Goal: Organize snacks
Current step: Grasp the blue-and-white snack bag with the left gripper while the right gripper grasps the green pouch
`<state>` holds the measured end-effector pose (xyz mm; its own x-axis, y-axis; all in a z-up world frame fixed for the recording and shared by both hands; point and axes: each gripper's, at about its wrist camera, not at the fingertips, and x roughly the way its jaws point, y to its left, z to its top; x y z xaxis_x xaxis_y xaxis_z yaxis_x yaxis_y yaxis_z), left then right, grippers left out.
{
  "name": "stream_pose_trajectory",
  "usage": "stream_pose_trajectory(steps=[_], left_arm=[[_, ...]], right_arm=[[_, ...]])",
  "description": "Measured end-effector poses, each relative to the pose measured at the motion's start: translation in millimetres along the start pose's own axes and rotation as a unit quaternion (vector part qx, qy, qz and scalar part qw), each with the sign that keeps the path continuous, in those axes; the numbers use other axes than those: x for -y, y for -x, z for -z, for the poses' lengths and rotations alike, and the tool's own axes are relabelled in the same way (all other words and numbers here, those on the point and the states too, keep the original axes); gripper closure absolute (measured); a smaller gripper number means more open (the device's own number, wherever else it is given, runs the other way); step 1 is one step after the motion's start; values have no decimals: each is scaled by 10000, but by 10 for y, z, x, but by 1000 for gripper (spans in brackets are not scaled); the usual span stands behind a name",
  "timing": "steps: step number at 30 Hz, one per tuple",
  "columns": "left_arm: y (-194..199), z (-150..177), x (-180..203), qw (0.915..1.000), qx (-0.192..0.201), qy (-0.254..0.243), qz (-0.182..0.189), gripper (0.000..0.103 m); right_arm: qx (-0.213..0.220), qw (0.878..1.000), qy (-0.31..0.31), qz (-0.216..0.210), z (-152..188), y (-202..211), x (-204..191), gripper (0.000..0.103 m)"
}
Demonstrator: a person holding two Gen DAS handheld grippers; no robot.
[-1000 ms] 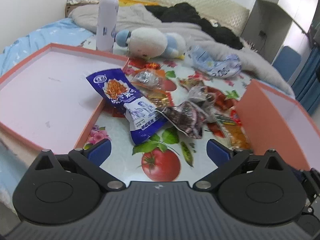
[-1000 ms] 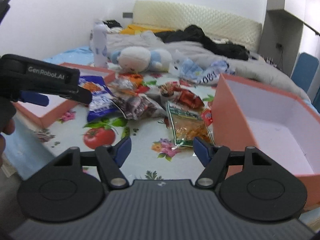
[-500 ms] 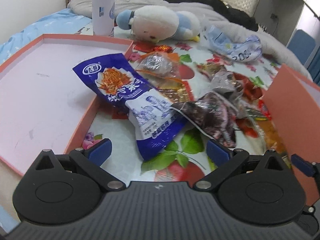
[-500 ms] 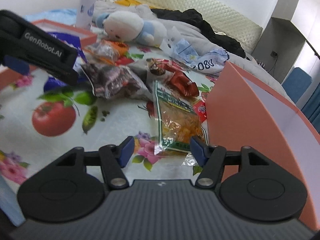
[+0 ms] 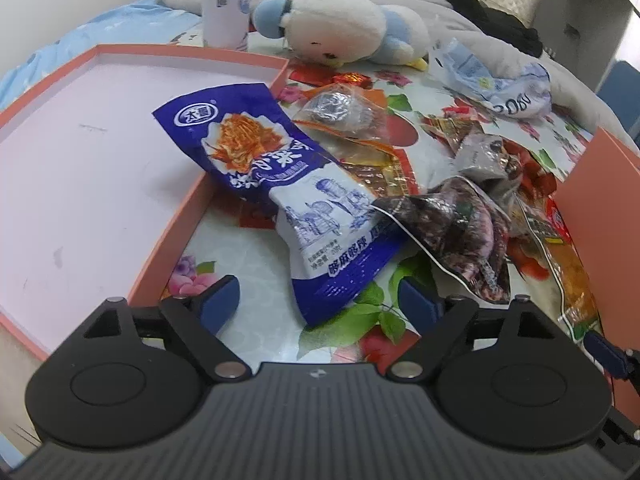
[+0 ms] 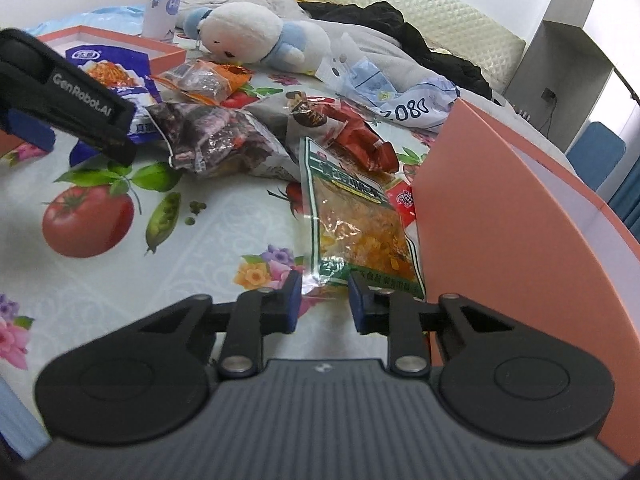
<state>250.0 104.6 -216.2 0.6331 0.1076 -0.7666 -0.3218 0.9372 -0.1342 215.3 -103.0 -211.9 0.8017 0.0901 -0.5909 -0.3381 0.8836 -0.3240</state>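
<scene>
Floral fruit-print tablecloth [image 6: 100, 300] underneath. Right gripper [image 6: 323, 299] just closing around near corner of green-edged clear packet of orange snack [image 6: 360, 224]. Left gripper [image 5: 318, 300], "GenRobot.AI" on its side, narrowing, unclamped astride blue-white Chinese-lettered pouch [image 5: 280, 184].

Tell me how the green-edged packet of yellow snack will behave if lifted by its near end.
The green-edged packet looks like thin, glossy film, so probably floppy and a bit slippery. Its loose yellow contents would likely slump toward the far end. It seems light.

A white-and-blue plush toy [image 5: 352, 28] lies on the fruit-printed tablecloth [image 6: 100, 280] beside an upright white bottle [image 5: 226, 4], grey bedding [image 5: 460, 28] behind them.
</scene>
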Motion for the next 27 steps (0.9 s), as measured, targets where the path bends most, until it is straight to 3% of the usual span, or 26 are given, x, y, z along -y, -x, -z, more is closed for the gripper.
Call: stream_pose_trajectory(steps=[8,16,22,27], left_arm=[[10,10,21,9999,81,-96,-85,39],[72,52,12,9998,104,-143,137,77],[265,127,-27,9992,188,-159,314,87],[532,220,-8,9979,259,-242,548,88]], right_arm=[[74,10000,-31,-41,25,41,18,79],[180,9997,-116,-94,57,156,67,82],[239,9994,-128,-206,105,285,73,84],[287,9989,-195,-318,108,425,88,84]])
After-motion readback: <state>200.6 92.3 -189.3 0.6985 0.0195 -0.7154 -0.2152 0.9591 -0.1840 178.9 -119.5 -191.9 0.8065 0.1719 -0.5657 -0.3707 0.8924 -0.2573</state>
